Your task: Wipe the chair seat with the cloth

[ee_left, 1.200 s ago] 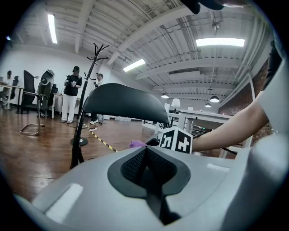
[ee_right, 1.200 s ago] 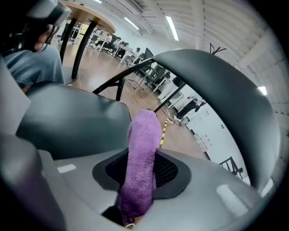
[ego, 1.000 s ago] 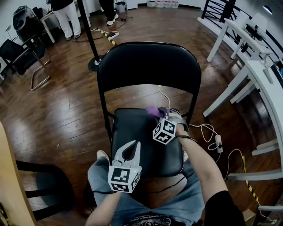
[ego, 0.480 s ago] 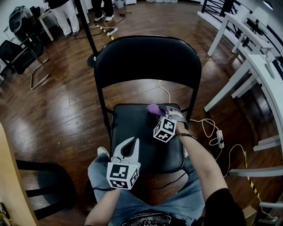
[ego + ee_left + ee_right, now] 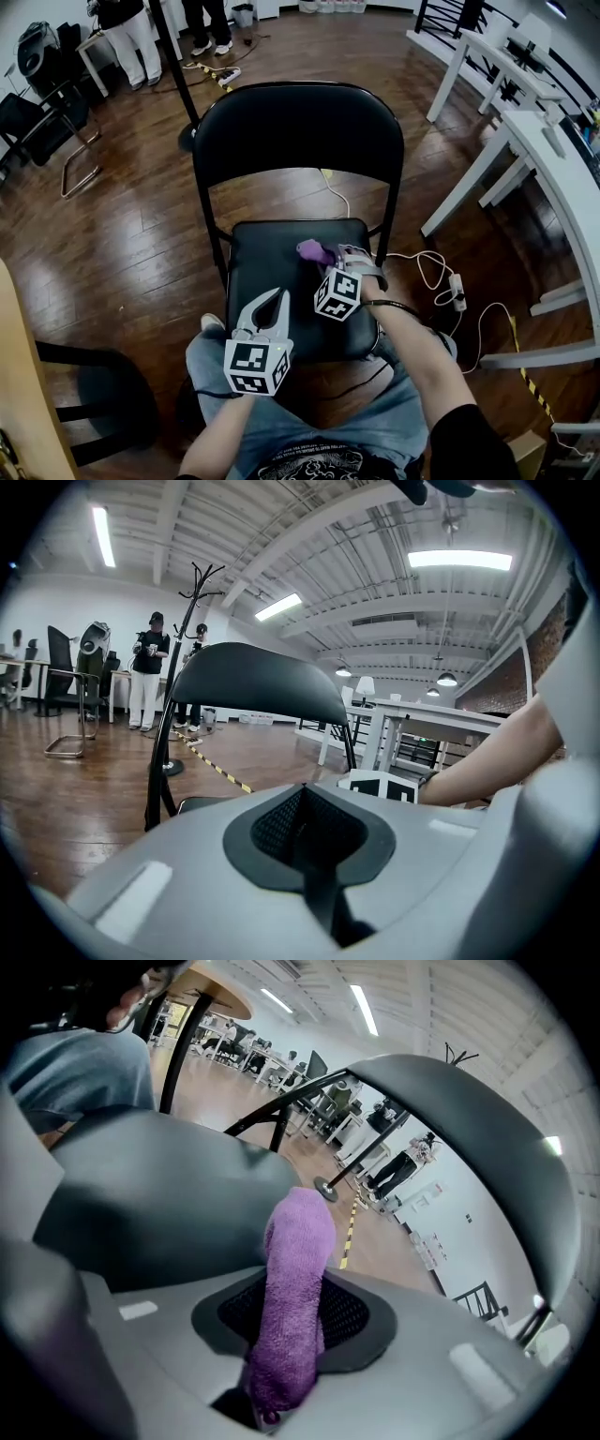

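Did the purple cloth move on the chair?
Yes. The purple cloth, pinched in the right gripper, has slid forward from the chair seat's back edge, toward the person.

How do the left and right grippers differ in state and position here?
The right gripper is shut on the purple cloth; the left gripper holds nothing. On the chair seat, the right gripper is rearward; the left gripper hovers at the front edge. Both are shut.

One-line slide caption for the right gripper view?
Right gripper shut on a purple cloth, held over the black chair seat.
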Action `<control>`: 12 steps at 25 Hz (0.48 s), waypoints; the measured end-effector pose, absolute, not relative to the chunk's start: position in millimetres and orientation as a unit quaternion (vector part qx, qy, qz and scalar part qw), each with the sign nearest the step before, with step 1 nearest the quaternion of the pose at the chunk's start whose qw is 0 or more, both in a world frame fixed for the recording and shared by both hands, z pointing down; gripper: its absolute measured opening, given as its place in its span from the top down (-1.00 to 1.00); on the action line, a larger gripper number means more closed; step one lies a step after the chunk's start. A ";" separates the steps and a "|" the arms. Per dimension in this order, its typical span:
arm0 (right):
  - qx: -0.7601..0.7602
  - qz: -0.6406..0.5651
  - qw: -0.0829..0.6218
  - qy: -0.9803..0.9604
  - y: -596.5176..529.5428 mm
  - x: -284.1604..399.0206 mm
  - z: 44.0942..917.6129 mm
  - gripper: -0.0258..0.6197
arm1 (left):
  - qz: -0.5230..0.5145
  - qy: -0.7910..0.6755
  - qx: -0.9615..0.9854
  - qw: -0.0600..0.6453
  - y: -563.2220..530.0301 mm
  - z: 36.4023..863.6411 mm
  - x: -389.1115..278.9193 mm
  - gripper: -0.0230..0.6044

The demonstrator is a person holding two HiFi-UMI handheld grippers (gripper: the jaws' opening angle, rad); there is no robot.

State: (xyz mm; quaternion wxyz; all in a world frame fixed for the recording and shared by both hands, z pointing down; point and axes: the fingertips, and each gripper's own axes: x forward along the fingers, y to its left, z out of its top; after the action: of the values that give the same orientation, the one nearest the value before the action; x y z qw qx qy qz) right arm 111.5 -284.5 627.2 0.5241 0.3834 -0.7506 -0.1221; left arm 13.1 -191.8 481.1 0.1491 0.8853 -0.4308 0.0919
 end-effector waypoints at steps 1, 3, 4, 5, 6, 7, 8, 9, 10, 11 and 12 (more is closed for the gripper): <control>0.382 -0.122 0.523 -0.752 -277.6 110.7 626.8 0.57 | 0.090 -0.431 0.885 0.149 -190.9 479.8 14.1 0.91; 0.379 -0.122 0.522 -0.755 -263.5 108.9 626.7 0.57 | 0.086 -0.432 0.885 0.150 -189.3 477.3 16.5 0.91; 0.378 -0.120 0.520 -0.756 -256.1 108.1 627.0 0.57 | 0.085 -0.432 0.885 0.150 -188.3 476.4 17.9 0.91; 0.376 -0.118 0.519 -0.759 -248.4 107.1 627.4 0.57 | 0.084 -0.432 0.886 0.149 -187.2 475.9 19.5 0.91; 0.375 -0.116 0.517 -0.761 -240.3 106.1 627.8 0.57 | 0.083 -0.432 0.886 0.149 -185.9 475.4 21.0 0.91; 0.373 -0.113 0.515 -0.763 -231.8 104.8 628.4 0.57 | 0.083 -0.431 0.886 0.148 -184.5 474.8 22.4 0.91; 0.371 -0.111 0.513 -0.766 -222.6 103.3 629.0 0.57 | 0.081 -0.431 0.887 0.148 -183.0 474.0 23.7 0.91; 0.370 -0.109 0.512 -0.768 -213.1 101.5 629.5 0.57 | 0.080 -0.430 0.887 0.148 -181.3 473.0 24.9 0.91; 0.369 -0.107 0.509 -0.770 -203.4 99.5 629.9 0.57 | 0.078 -0.429 0.888 0.148 -179.8 472.1 26.1 0.91; 0.369 -0.104 0.506 -0.773 -193.8 97.3 630.2 0.57 | 0.077 -0.428 0.888 0.148 -178.5 471.5 27.3 0.91; 0.369 -0.101 0.502 -0.776 -184.3 95.0 630.3 0.57 | 0.076 -0.427 0.889 0.147 -177.4 471.0 28.7 0.91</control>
State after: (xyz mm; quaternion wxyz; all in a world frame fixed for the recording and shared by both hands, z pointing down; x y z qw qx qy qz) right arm 95.0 -184.3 630.3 0.5016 0.3689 -0.7760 -0.1010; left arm 28.7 -177.4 471.0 0.1475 0.8888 -0.4271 0.0764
